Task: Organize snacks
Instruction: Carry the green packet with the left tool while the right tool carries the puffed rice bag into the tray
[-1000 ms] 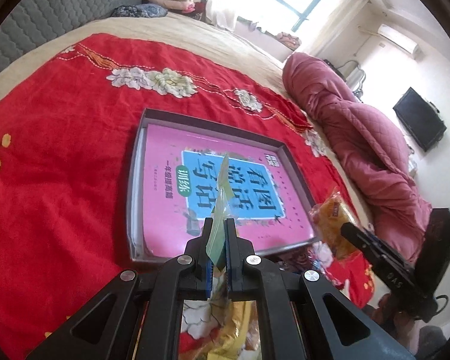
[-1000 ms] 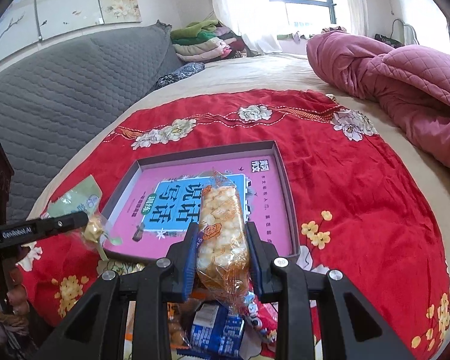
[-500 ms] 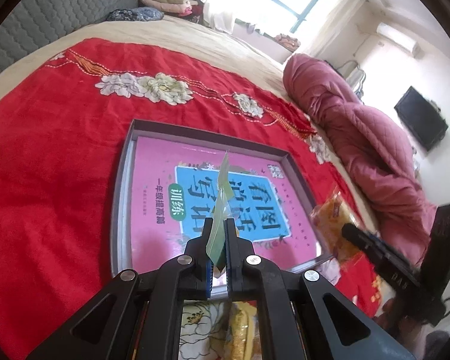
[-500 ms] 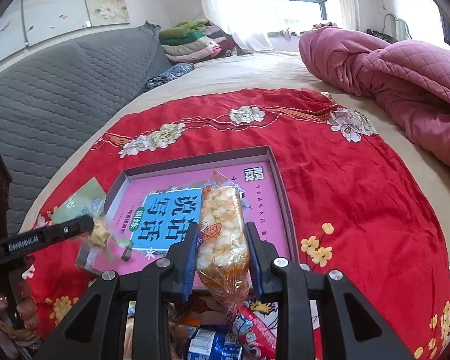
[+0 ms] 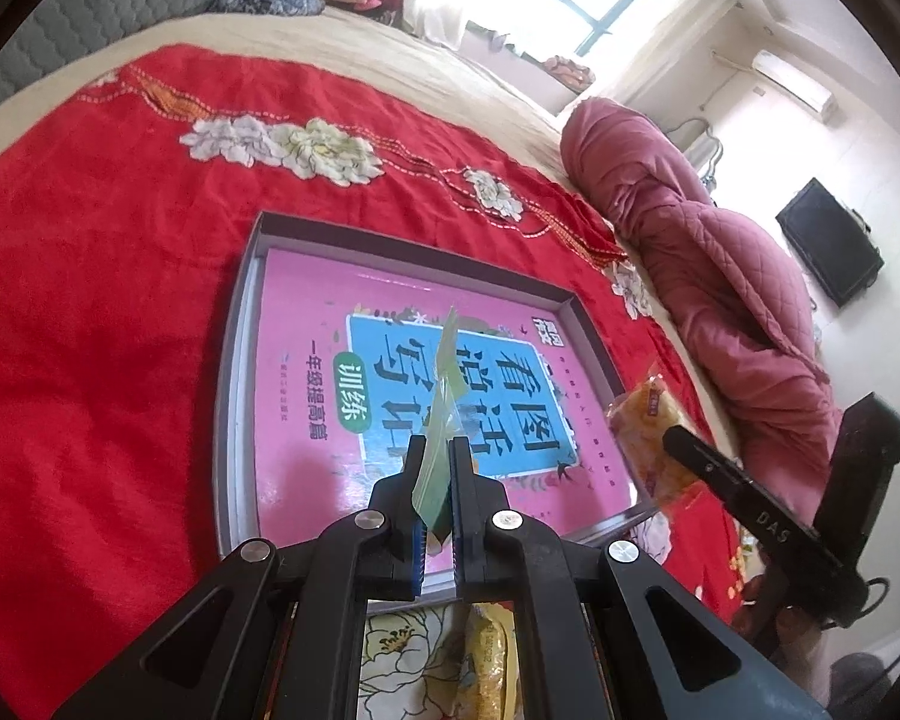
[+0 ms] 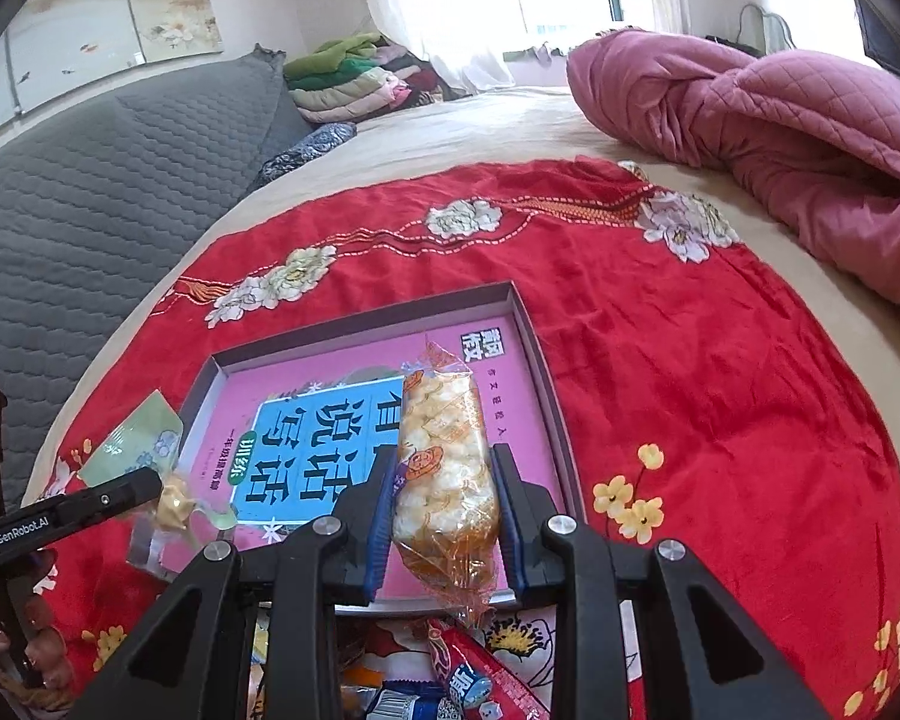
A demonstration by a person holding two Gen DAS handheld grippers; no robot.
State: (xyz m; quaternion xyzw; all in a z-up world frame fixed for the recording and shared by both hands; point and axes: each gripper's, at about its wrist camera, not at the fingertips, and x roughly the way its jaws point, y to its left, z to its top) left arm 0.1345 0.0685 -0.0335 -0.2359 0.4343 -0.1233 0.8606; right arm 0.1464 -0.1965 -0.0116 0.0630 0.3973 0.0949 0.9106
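A shallow grey box (image 5: 234,354) (image 6: 531,336) with a pink and blue book laid in its bottom lies on the red floral cloth. My left gripper (image 5: 435,450) is shut on the thin edge of a pale green snack packet (image 5: 441,384), held over the box's near part; that green packet (image 6: 135,438) also shows at the box's left edge in the right wrist view. My right gripper (image 6: 447,468) is shut on a clear packet of puffed rice cake (image 6: 444,468) above the box's near edge. That cake packet (image 5: 651,438) appears at the box's right corner in the left wrist view.
More wrapped snacks (image 6: 462,678) lie on the cloth just in front of the box, under the grippers. A rolled pink quilt (image 6: 780,138) lies at the far right, a grey headboard (image 6: 90,192) at the left, folded clothes (image 6: 354,78) behind.
Both grippers have moved forward and slightly down, from just short of the box to over its near part, each still holding its packet.
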